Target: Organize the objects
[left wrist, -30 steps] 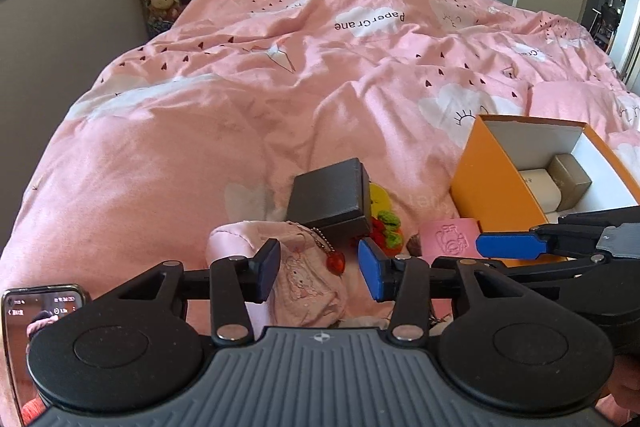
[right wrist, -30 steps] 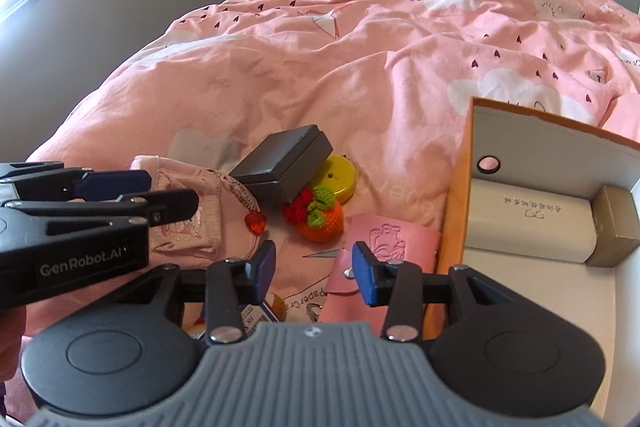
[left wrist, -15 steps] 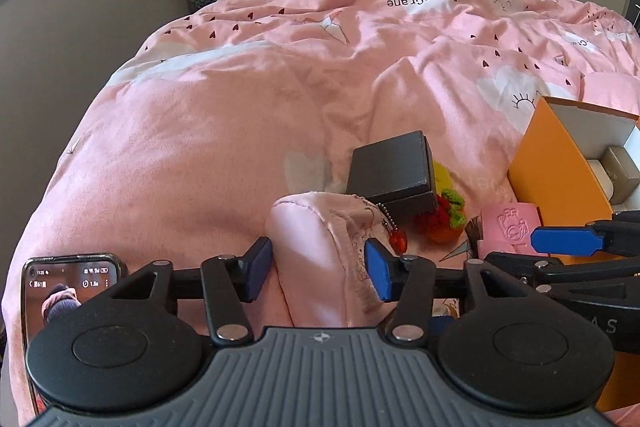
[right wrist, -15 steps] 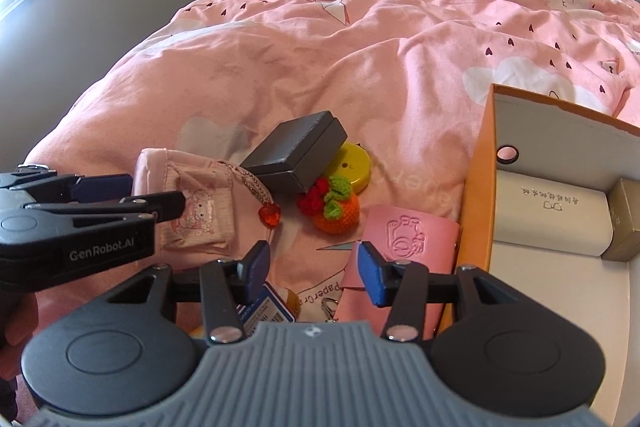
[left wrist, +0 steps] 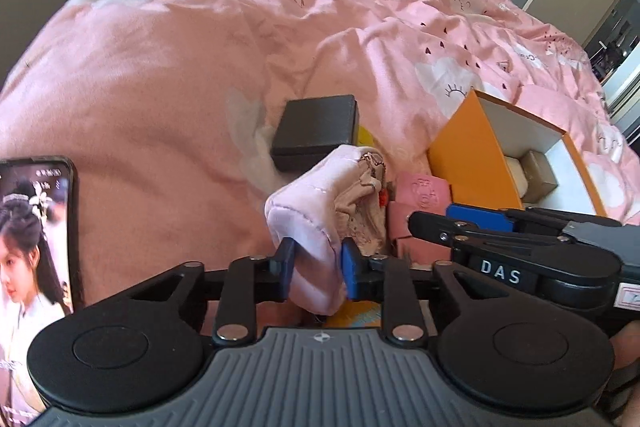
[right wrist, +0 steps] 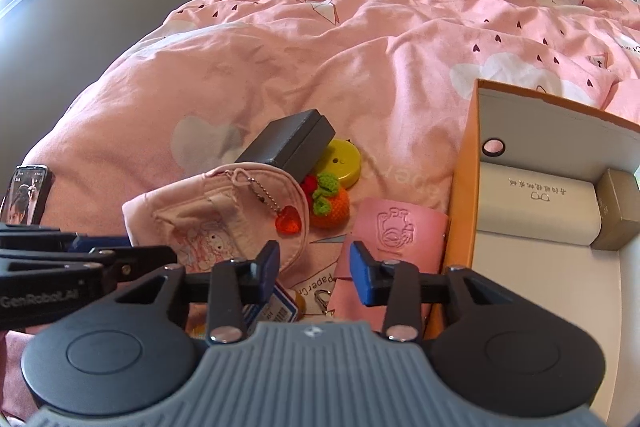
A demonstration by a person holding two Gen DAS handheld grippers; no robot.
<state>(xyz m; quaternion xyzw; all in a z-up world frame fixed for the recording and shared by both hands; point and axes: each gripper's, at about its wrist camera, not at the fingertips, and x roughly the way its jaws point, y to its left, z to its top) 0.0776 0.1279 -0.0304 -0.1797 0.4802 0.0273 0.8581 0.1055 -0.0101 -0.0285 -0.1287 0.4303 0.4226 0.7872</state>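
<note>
Your left gripper [left wrist: 316,269] has its jaws closing on the near end of the pink pouch [left wrist: 320,211]; the blue pads already press the soft cloth from both sides, so the pouch is clamped between them. Your right gripper [right wrist: 314,273] has its jaws closing too, but nothing is between them; they hang apart above the pink card holder [right wrist: 394,227] and some small papers.

The pouch is held only by one thin corner, I think. If you lift fast, the cloth may slip out, or the bead chain with the red heart charm [right wrist: 287,223] may catch on the black box [right wrist: 290,147] or drag the crochet fruit [right wrist: 328,203] beside it. The two tools are also near each other, so they may knock together on the way to the orange box [right wrist: 464,195].

Both grippers point steeply down toward the bed [right wrist: 360,39], the left one beside the right, with the phone [left wrist: 34,247] at its left.
</note>
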